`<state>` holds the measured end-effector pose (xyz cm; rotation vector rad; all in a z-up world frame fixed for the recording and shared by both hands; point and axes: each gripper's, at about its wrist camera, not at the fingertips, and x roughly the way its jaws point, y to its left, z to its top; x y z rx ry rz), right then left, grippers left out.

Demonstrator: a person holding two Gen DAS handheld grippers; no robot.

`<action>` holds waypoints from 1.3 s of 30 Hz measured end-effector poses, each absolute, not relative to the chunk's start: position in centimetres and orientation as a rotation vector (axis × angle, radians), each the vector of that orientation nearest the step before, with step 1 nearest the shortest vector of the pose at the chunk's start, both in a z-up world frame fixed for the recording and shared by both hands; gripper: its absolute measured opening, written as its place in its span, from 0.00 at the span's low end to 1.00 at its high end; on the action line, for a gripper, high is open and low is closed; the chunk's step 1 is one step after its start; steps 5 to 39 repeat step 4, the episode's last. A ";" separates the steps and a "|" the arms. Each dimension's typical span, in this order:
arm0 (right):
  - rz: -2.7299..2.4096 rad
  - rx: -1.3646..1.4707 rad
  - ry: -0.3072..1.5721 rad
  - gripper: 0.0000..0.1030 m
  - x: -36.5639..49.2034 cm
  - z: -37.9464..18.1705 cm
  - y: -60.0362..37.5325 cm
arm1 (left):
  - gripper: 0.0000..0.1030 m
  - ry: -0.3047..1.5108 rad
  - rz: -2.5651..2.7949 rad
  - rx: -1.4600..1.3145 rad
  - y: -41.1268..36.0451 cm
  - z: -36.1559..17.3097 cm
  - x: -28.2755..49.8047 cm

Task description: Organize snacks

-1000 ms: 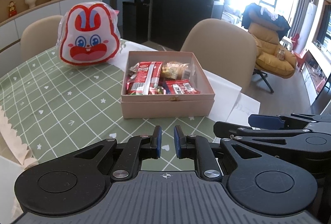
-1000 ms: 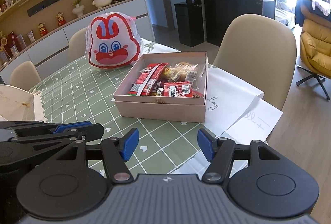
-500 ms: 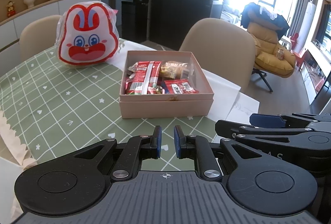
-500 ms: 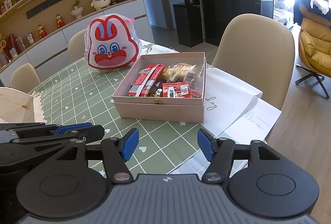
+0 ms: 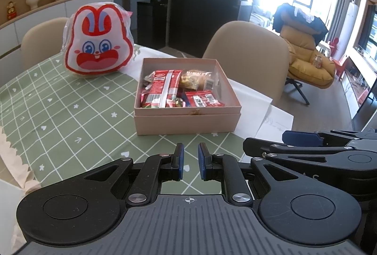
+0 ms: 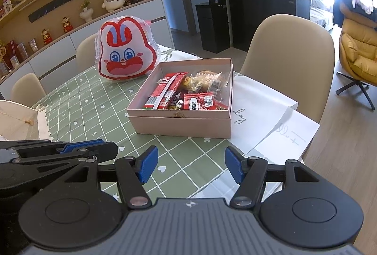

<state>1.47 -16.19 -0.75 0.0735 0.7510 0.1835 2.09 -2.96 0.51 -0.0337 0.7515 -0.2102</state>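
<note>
Right wrist view: white paper (image 6: 259, 99) reads "day"; snack labels unreadable; right tool (image 6: 189, 166) wide, left tool (image 5: 189, 163) narrow, both empty.

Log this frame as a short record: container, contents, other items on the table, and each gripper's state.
container: open pink cardboard box on green checked tablecloth
contents: red snack packets, clear-wrapped pastry
beside box: rabbit-face plastic bag, upright; white paper sheets under the box's right side
left gripper: shut, empty
right gripper: open, empty
</note>
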 end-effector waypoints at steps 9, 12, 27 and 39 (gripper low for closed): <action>0.182 0.066 0.748 0.63 1.6 -0.9 -16.1 | 0.16 0.730 -0.172 -0.024 -2.7 0.4 2.1; 0.182 0.066 0.748 0.63 1.6 -0.9 -16.1 | 0.16 0.730 -0.172 -0.024 -2.7 0.4 2.1; 0.182 0.066 0.748 0.63 1.6 -0.9 -16.1 | 0.16 0.730 -0.172 -0.024 -2.7 0.4 2.1; 0.182 0.066 0.748 0.63 1.6 -0.9 -16.1 | 0.16 0.730 -0.172 -0.024 -2.7 0.4 2.1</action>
